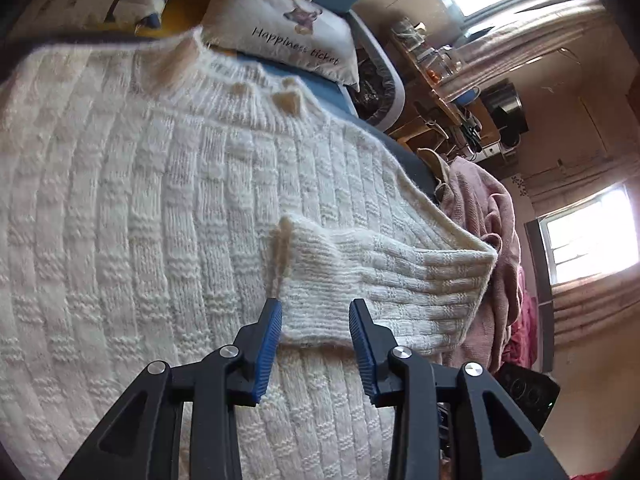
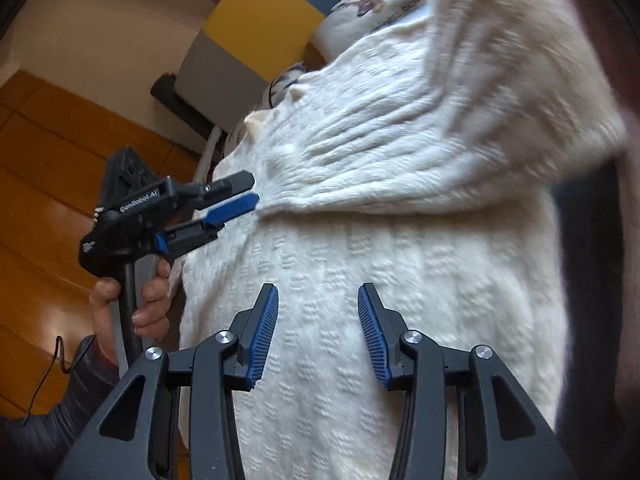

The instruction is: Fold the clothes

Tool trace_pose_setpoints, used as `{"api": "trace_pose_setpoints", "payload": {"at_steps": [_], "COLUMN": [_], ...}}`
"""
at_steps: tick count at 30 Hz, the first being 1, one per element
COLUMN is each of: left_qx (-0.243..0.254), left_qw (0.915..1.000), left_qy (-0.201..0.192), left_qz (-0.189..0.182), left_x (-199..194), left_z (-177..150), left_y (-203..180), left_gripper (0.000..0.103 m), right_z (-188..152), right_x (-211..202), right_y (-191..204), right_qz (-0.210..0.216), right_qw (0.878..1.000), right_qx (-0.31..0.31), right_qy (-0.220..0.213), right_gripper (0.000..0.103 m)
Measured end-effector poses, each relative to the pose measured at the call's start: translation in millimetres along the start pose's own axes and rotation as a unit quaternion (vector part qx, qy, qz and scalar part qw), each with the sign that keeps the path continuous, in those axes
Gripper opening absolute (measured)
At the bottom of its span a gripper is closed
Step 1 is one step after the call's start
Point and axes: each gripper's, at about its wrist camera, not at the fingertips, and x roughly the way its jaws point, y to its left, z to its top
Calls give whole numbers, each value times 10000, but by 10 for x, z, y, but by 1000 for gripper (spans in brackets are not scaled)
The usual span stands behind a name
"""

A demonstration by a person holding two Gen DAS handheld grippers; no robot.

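**Open jaws over knit, clutter off to one side**

Between the left gripper's (image 1: 315, 312) parted jaws lies the folded sleeve cuff (image 1: 360, 280); ahead spreads flat white sweater (image 1: 140, 200), unobstructed up to a printed pillow (image 1: 288, 36). Right of those jaws a pink garment heap (image 1: 480, 216) crowds the edge. The gap in the right gripper (image 2: 318, 300) holds only flat knit; a raised sleeve (image 2: 460, 112) looms ahead.
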Motion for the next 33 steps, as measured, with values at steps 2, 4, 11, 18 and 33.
{"api": "trace_pose_setpoints", "payload": {"at_steps": [2, 4, 11, 18, 33], "left_qx": [-224, -457, -950, -1637, -1064], "left_qw": [9997, 9987, 9946, 9846, 9884], "left_qy": [-44, -82, -162, -349, -1062], "left_qz": [-40, -201, -393, -497, -196], "left_x": [-34, -123, -70, 95, 36], "left_z": [-57, -161, -275, -228, -54], "left_y": [44, 116, 154, 198, -309], "left_gripper": [35, 35, 35, 35, 5], "right_z": [-24, -11, 3, 2, -78], "right_x": [-55, -80, -42, -156, -542], "right_y": [-26, 14, 56, 23, -70], "right_qz": [46, 14, -63, -143, -681], "right_qw": [9999, 9999, 9998, 9995, 9950], "right_qx": [76, 13, -137, -224, -419], "right_qy": [-82, -112, -123, -156, -596], "right_gripper": [45, 45, 45, 45, 41]}}
